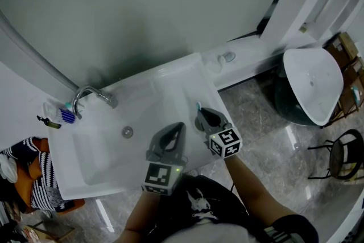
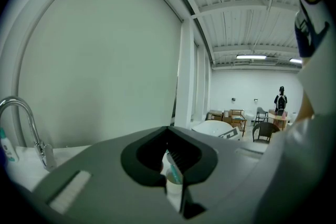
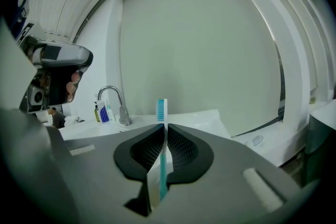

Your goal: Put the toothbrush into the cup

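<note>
A toothbrush (image 3: pixel 162 113) with a teal and white head stands upright between the jaws of my right gripper (image 3: pixel 165 126), which is shut on its handle. In the head view this gripper (image 1: pixel 200 112) hovers over the right rim of the white sink (image 1: pixel 102 151), with the brush head (image 1: pixel 198 106) sticking out past the tips. My left gripper (image 1: pixel 181 125) hangs beside it over the sink's front part. Its jaw tips (image 2: pixel 168 129) meet. A small white and teal shape (image 2: pixel 172 178) shows through the gap behind them; I cannot tell what it is. No cup is plainly visible.
A chrome faucet (image 1: pixel 91 93) rises at the sink's back left, with a blue striped item (image 1: pixel 67 116) and a small bottle (image 1: pixel 48 122) beside it. A white wall stands behind. On the floor to the right are a white tub (image 1: pixel 313 82) and a dark chair (image 1: pixel 344 153).
</note>
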The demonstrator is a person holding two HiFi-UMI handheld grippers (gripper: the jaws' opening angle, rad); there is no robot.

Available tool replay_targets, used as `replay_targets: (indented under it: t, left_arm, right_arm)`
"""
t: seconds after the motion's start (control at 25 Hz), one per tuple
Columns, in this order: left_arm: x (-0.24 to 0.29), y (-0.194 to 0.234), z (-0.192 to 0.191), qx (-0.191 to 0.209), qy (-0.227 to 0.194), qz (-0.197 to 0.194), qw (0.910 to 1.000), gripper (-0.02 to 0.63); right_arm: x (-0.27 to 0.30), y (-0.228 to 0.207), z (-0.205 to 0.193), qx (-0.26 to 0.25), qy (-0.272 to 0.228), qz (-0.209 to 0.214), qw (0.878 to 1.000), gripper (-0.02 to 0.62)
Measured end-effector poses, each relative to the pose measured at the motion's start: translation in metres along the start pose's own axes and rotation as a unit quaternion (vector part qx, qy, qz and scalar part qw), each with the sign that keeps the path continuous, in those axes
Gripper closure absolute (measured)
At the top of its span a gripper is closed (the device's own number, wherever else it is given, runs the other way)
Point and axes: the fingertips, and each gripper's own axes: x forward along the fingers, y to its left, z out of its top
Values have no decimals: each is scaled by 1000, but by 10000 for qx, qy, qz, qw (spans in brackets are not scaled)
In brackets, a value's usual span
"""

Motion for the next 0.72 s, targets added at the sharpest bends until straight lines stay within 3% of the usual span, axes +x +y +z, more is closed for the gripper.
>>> replay_targets:
  t: [0.72]
  left_arm:
    - [-3, -6, 4, 27, -20, 5, 10000, 606]
  right_arm:
    - [-5, -12, -5, 178, 405, -261, 9987, 569]
